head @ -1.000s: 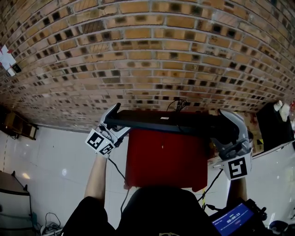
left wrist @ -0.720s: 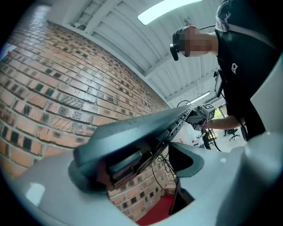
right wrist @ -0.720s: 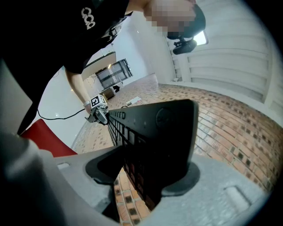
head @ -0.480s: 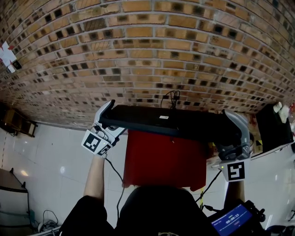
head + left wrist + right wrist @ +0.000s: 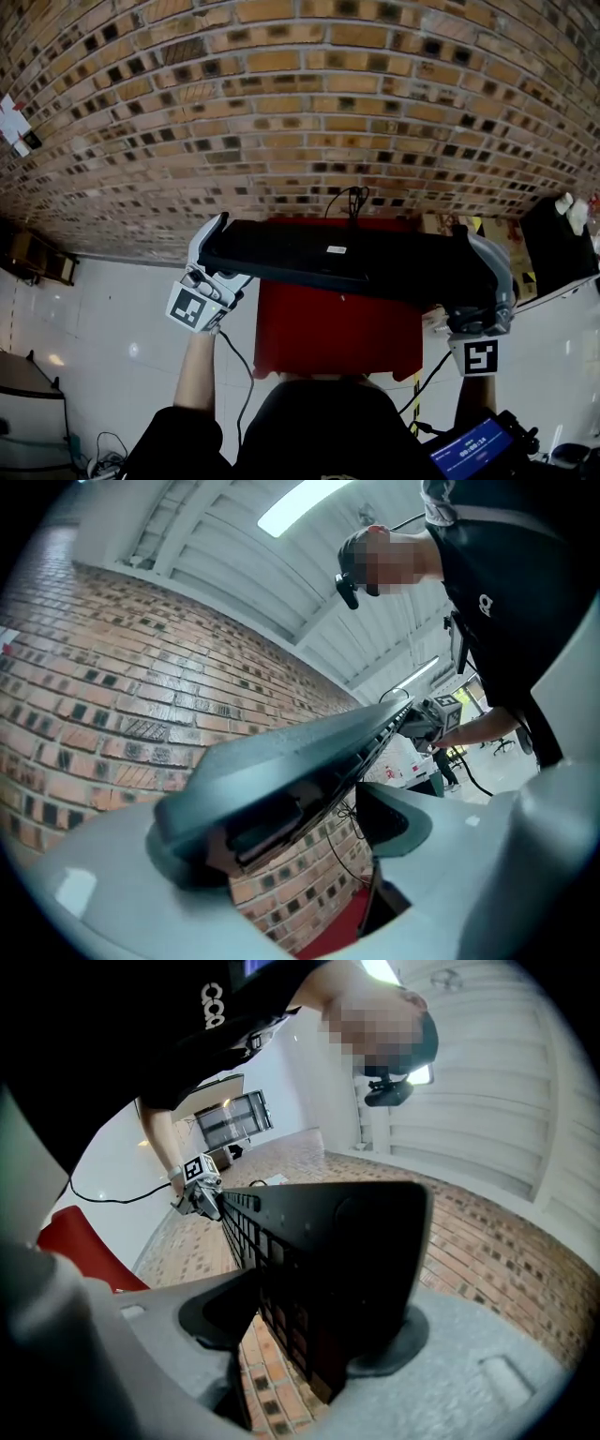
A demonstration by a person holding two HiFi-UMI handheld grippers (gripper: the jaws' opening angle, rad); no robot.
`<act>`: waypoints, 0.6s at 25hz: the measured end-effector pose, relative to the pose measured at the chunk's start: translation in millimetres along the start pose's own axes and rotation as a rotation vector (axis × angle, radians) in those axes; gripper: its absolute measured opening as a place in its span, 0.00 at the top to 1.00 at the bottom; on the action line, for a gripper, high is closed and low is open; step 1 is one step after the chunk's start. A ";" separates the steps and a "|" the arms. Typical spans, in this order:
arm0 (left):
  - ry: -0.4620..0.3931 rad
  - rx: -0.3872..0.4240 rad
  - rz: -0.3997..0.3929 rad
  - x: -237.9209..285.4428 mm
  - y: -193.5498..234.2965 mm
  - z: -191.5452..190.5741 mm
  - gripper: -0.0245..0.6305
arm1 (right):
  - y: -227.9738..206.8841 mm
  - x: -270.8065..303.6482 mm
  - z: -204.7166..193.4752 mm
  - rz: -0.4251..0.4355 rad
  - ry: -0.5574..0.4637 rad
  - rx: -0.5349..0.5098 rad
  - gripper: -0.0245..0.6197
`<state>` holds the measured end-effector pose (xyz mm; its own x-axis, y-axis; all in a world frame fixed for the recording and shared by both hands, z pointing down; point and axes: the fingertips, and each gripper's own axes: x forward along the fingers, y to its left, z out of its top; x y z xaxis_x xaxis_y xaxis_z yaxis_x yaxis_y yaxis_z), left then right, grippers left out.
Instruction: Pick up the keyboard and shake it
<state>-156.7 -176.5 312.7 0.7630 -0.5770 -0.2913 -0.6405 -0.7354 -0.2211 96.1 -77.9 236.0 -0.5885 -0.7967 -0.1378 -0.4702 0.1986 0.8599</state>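
**Keyboard in the air over the red desk, now tipped to show more of its face**

The brickwork [image 5: 300, 112] still fills the far side, with the white floor [image 5: 112, 328] nearer, much as a second ago. The red desk [image 5: 337, 328] sits between them. A thin strip of its far edge now shows beyond the keyboard; a second ago the keyboard covered that edge.

The keyboard [image 5: 347, 258] is off the desk, held level in the air above its far edge and reaching past both side edges. It has come slightly nearer the person and turned, so a broader dark face with a small pale label shows.

The left gripper [image 5: 221, 255] has its jaws clamped on the keyboard's left end. It has slipped a little lower and further left. The right gripper [image 5: 480, 277] has the keyboard's right end between its jaws, pads against it, and those jaws are opening. It too sits a touch lower than before.

The cable [image 5: 349, 200] loops up from the keyboard's far edge, showing more clearly against the bricks.
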 end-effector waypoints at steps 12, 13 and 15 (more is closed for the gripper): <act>-0.046 0.013 0.029 0.7 -10.6 12.9 0.32 | -2.1 -12.2 -1.2 -0.052 -0.017 -0.017 0.53; -0.040 0.015 0.033 0.3 -8.8 11.7 0.31 | -1.9 -11.4 -0.6 -0.056 -0.021 -0.016 0.53; -0.018 0.009 0.028 0.9 -5.2 5.2 0.31 | -0.6 -7.9 -3.7 -0.050 -0.011 -0.002 0.52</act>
<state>-153.2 -171.3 308.7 0.7429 -0.5912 -0.3139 -0.6627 -0.7157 -0.2205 103.4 -73.8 238.4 -0.5713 -0.7993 -0.1864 -0.4982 0.1573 0.8527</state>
